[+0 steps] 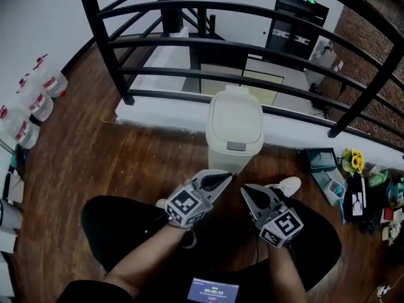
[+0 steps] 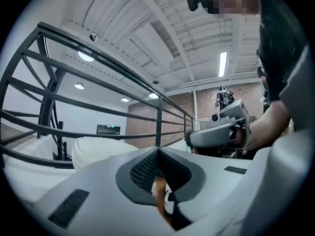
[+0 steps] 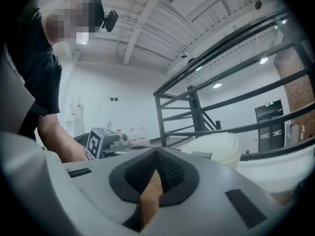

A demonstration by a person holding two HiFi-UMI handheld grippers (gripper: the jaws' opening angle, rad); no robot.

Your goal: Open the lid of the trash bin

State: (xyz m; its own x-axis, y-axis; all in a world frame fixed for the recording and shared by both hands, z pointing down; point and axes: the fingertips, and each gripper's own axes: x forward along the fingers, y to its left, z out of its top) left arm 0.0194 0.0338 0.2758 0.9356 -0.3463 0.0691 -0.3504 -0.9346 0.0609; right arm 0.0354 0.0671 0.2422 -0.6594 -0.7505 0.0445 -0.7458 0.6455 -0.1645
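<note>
A cream trash bin (image 1: 235, 130) stands on the wooden floor against the black railing, its lid down and a grey latch (image 1: 236, 146) at the front. My left gripper (image 1: 222, 178) is shut and empty, its tip just short of the bin's near side. My right gripper (image 1: 249, 192) is also shut and empty, a little nearer to me and to the right. In the left gripper view the bin's lid (image 2: 101, 149) shows at left, beyond the shut left gripper (image 2: 157, 151). In the right gripper view the bin (image 3: 219, 147) lies right of the shut right gripper (image 3: 157, 151).
The black metal railing (image 1: 208, 49) runs behind the bin above a white ledge (image 1: 161, 113). Water bottles (image 1: 31, 103) stand at the left wall. Boxes, flowers and clutter (image 1: 353, 182) lie at the right. A white shoe (image 1: 287, 185) sits beside my right gripper.
</note>
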